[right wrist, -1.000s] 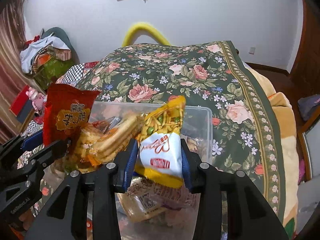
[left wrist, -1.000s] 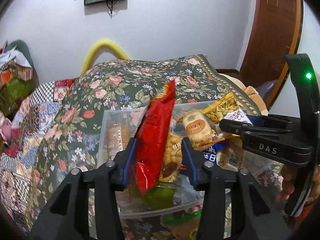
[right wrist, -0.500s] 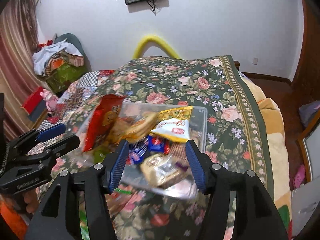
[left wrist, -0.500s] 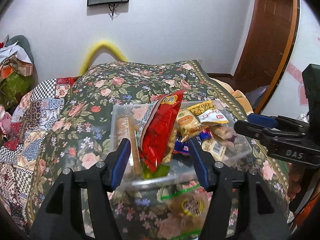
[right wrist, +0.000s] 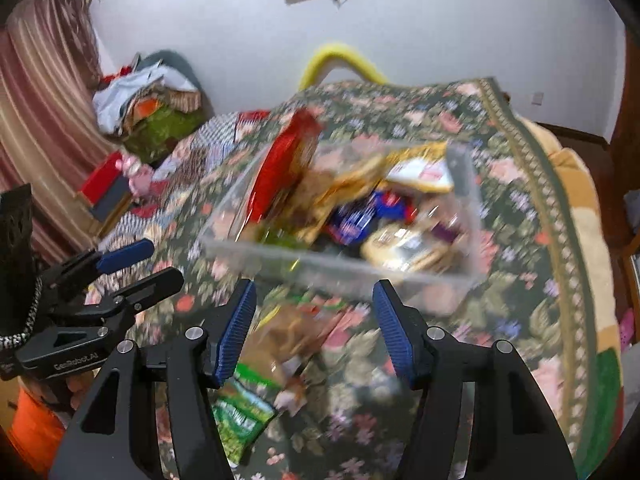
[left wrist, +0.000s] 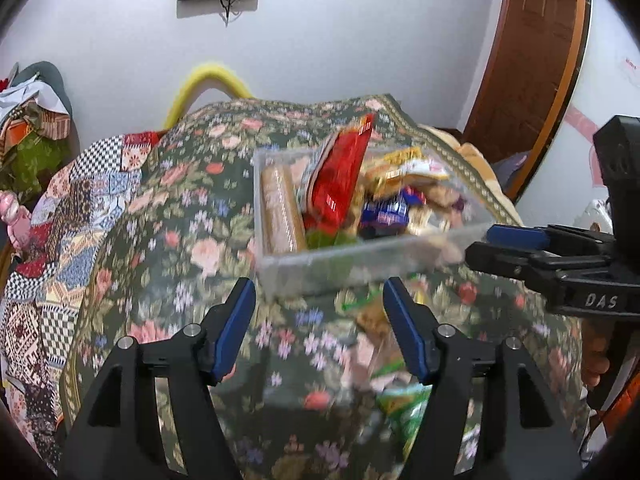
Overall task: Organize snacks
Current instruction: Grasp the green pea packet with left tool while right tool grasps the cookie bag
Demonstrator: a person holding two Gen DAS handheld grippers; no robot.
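Both packets released into the clear bin (left wrist: 360, 268); my left tool (left wrist: 320, 330) and right tool (right wrist: 316, 330) pull back, jaws apart, empty.

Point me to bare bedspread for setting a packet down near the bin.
Free: floral bedspread left of the clear plastic bin, toward the patchwork quilt; also right of the bin. Crowded: inside the bin, and in front of it, where loose packets lie.
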